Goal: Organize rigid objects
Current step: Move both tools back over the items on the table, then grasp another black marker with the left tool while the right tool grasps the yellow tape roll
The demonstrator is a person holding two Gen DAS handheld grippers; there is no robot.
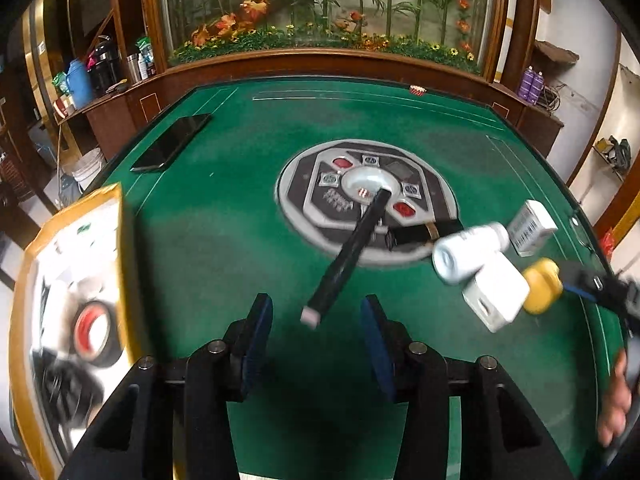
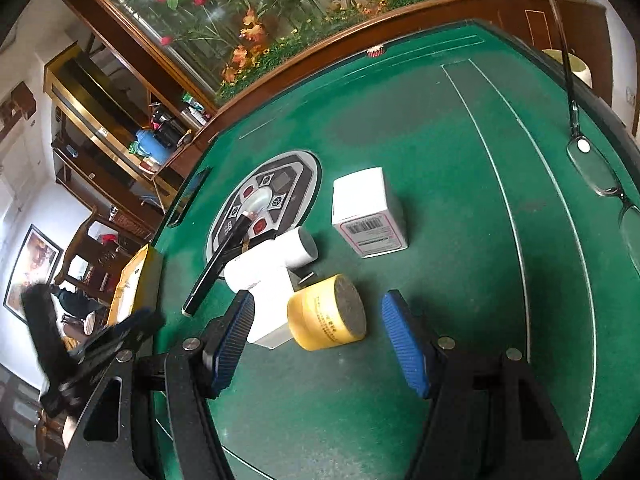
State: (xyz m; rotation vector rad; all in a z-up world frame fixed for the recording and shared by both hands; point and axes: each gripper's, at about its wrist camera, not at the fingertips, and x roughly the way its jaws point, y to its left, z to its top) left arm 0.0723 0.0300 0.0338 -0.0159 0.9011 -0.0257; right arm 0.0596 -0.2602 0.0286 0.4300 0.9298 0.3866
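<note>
In the left wrist view my left gripper [image 1: 316,320] stands open over the green table [image 1: 224,232]. The white-tipped end of a black stick [image 1: 344,256] lies just ahead of its fingertips, untouched. To the right lie a white bottle [image 1: 468,250], a white block [image 1: 496,296], a barcoded white box [image 1: 532,232] and a yellow jar [image 1: 542,286]. In the right wrist view my right gripper [image 2: 318,300] is open around the yellow jar [image 2: 328,312], with gaps on both sides. The white block [image 2: 270,312] sits by the left pad.
A yellow box [image 1: 68,280] holding a tape roll [image 1: 94,334] stands at the table's left edge. A dark phone [image 1: 172,142] lies at the far left. Glasses [image 2: 600,176] rest at the right edge. The round console [image 1: 366,196] fills the table's centre.
</note>
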